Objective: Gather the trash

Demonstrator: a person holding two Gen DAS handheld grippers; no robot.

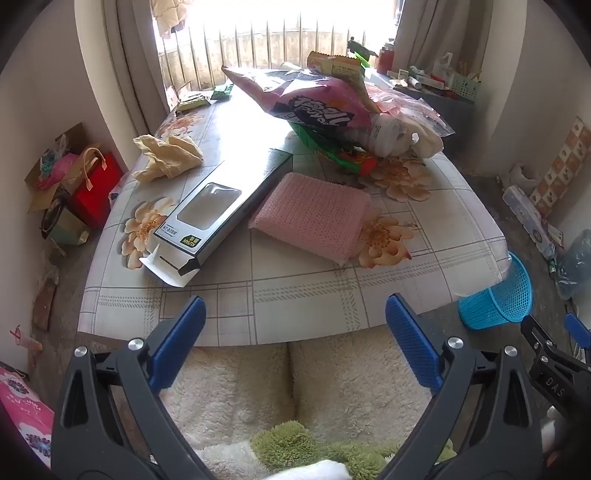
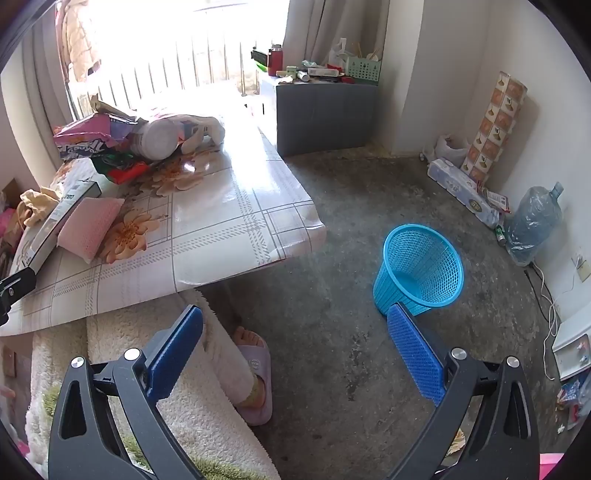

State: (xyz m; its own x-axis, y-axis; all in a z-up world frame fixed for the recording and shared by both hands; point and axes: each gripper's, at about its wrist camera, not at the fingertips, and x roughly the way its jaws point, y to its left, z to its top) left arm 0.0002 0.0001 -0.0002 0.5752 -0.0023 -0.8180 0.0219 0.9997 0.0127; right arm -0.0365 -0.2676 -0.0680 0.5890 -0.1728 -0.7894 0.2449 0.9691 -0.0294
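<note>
Print on the long box point(image 1: 221, 210) too small; window view point(image 1: 266, 33) blown out.

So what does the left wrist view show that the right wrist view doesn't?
Left only: a red bag on the floor beside the table and green packets at its far end. Right only: a slippered foot and a water jug. Both: the table, blue basket, pink cloth, grey box, wrapper pile.
</note>
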